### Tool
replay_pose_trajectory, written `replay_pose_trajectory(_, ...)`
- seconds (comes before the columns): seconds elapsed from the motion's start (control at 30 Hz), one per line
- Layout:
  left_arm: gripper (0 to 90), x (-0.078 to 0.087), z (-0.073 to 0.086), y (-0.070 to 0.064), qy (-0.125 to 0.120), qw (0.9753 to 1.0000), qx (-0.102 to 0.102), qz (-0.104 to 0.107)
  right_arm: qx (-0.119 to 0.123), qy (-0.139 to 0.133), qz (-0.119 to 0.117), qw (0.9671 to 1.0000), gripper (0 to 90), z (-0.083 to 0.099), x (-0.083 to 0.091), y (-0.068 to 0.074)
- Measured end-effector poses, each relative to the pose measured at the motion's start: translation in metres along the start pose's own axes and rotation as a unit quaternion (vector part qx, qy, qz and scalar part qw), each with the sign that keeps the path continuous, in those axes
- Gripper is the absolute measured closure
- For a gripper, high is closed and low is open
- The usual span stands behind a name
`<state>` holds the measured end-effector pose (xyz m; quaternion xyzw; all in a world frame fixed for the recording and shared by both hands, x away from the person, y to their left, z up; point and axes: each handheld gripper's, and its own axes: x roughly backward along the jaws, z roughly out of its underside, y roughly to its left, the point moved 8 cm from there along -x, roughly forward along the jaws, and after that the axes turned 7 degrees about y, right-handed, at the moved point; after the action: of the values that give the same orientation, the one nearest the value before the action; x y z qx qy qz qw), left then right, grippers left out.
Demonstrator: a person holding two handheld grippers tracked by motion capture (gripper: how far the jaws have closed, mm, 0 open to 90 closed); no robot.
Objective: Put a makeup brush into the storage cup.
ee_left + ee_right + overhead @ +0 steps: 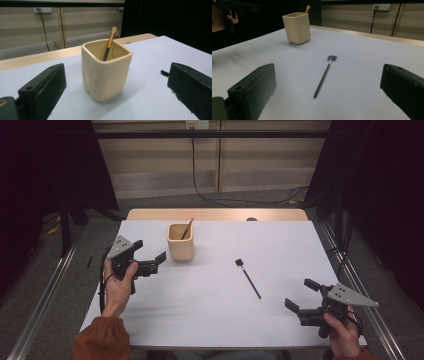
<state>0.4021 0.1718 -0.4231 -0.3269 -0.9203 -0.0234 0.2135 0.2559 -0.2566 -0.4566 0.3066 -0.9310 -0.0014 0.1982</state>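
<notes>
Cream cup (180, 242), far left: brush (187, 228) inside, lower end hidden. Black brush (248, 278) mid-counter (280, 245). Left hand-held gripper (149, 257) and right hand-held gripper (302, 296): agape, empty.

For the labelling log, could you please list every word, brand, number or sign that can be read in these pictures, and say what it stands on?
None can be read.
The cream cup, the gold-handled brush standing in it, the black brush lying on the white table, and both grippers' jaws carry no print.
The wall sockets are too small to show any marking.
</notes>
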Motion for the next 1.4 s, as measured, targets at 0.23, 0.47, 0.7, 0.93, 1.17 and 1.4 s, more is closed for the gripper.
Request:
replay_pose_trajectory(0.23, 2.0, 0.012, 0.004, -0.008, -0.008, 1.0000, 0.001, 0.004, 0.001, 0.000, 0.000, 1.0000, 0.0, 0.000, 0.000, 0.000)
replay_pose_trajectory(0.47, 2.0, 0.020, 0.015, -0.015, -0.009, 0.9999, -0.003, 0.006, 0.001, -0.001, -0.001, 1.0000, 0.0, 0.000, 0.001, 0.001)
replay_pose_trajectory(0.7, 1.9, 0.038, 0.025, -0.013, -0.032, 0.9992, 0.022, -0.011, -0.001, -0.001, 0.001, 1.0000, 0.0, 0.000, 0.000, 0.001)
replay_pose_trajectory(0.93, 1.8, 0.053, 0.032, -0.018, -0.040, 0.9989, 0.021, -0.009, 0.002, 0.000, 0.000, 1.0000, 0.0, -0.001, -0.001, 0.004)
replay_pose_trajectory(1.17, 1.8, 0.066, 0.042, -0.028, -0.044, 0.9989, 0.016, -0.011, 0.002, 0.005, -0.001, 1.0000, 0.0, -0.001, -0.006, 0.004)
replay_pose_trajectory(1.4, 1.8, 0.080, 0.054, -0.031, -0.044, 0.9984, 0.026, -0.024, 0.001, 0.006, -0.002, 1.0000, 0.0, -0.002, -0.010, 0.004)
